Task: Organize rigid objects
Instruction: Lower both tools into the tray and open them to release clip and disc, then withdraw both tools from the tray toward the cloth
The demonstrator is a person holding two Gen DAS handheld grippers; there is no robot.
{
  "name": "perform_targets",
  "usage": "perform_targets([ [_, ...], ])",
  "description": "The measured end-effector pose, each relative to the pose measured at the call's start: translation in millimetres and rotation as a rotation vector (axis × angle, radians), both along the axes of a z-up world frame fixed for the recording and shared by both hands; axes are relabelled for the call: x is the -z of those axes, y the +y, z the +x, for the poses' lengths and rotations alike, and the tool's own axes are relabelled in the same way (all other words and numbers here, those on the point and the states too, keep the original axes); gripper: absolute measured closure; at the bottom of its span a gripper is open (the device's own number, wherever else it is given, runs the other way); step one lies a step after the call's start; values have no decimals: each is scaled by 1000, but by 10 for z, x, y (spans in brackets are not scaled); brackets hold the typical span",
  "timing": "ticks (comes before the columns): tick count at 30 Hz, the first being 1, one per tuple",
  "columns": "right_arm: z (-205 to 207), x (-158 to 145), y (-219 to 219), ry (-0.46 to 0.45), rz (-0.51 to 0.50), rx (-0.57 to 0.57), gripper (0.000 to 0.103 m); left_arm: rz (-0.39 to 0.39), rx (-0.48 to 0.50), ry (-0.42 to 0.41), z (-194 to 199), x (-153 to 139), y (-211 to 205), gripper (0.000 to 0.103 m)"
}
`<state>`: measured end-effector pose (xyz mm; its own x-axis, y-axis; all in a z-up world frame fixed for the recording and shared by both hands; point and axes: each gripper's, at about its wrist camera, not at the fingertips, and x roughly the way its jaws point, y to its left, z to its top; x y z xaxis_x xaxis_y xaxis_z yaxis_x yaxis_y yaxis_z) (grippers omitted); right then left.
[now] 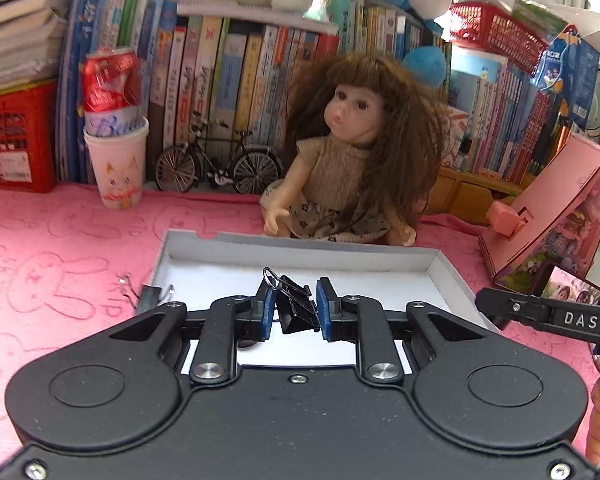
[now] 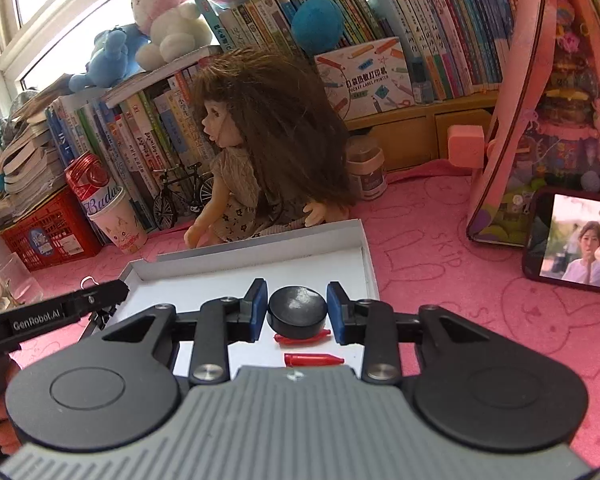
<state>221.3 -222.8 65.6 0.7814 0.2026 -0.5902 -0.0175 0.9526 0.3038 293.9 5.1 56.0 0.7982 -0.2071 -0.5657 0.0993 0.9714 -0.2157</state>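
1. Left gripper (image 1: 296, 307): blue pads pinching a black binder clip (image 1: 296, 308), held tilted with one wire handle sticking up, above the white floor of the tray.
2. Right gripper (image 2: 297, 312): blue pads pressed against both sides of a black round puck (image 2: 297, 311), held flat over the near part of the tray.
3. Shallow white cardboard tray (image 1: 300, 249): lies on the pink cloth, in front of the doll, under both grippers.
4. Two red pen caps (image 2: 314, 359): lying on the tray floor, near edge, just below the puck in the right wrist view; one is partly hidden by the puck.
5. Second binder clip (image 1: 150, 296): black, on the cloth, touching or just beside the tray's left wall; which one cannot be told.
6. Pink cloth (image 1: 60, 248): rabbit outlines, covers the table.
7. Doll (image 1: 352, 152): long brown hair, seated just beyond the tray's far wall.
8. Model bicycle (image 1: 220, 164): far left of the doll, before a row of books (image 1: 236, 80).
9. Paper cup (image 1: 118, 164): far left, a crushed red can (image 1: 110, 82) stuck in its mouth.
10. Red crate (image 1: 16, 136): far left edge.
11. Pink toy house (image 2: 548, 100): right side, with a phone (image 2: 576, 238) leaning at its foot, screen lit.
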Motion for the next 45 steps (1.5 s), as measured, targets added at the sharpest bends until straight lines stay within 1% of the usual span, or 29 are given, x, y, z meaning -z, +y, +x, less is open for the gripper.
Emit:
perform_targets([
  [5, 254, 160, 25, 51, 6, 1, 65, 27, 1, 46, 218, 169, -117, 83],
  [11, 457, 298, 181, 55, -68, -26, 65, 81, -5, 70, 380, 335, -218, 83],
  [13, 506, 337, 232, 63, -91, -30, 65, 88, -6, 80, 417, 384, -240, 83],
  [18, 567, 419, 327, 99, -150, -28, 65, 101, 6, 101, 451, 411, -250, 84],
  [20, 570, 416, 356, 101, -166, -31, 65, 102, 8, 129, 479, 431, -255, 85],
  [22, 578, 430, 378, 111, -187, -32, 65, 106, 5, 140, 492, 437, -263, 85],
  [32, 590, 440, 383, 116, -189, -31, 63, 107, 11, 141, 494, 453, -264, 85],
  [33, 586, 435, 378, 113, -186, -30, 60, 108, 11, 141, 492, 452, -266, 85],
  [34, 582, 430, 371, 110, -183, -26, 52, 107, 11, 141, 492, 451, -265, 85],
  [35, 576, 423, 361, 106, -177, -22, 47, 106, 10, 142, 492, 451, -266, 82],
  [36, 565, 411, 347, 97, -167, -22, 43, 104, 10, 145, 487, 449, -263, 79],
  [37, 541, 394, 329, 82, -160, -16, 38, 99, 12, 145, 479, 444, -259, 69],
  [38, 519, 379, 320, 70, -159, -9, 37, 93, 12, 140, 465, 432, -248, 62],
  [40, 473, 350, 302, 54, -152, -2, 31, 81, 6, 115, 417, 393, -219, 59],
  [43, 368, 284, 273, 27, -130, -2, 27, 67, 6, 95, 329, 320, -177, 53],
  [45, 282, 224, 284, 5, -134, -15, 25, 70, 10, 86, 250, 267, -163, 50],
])
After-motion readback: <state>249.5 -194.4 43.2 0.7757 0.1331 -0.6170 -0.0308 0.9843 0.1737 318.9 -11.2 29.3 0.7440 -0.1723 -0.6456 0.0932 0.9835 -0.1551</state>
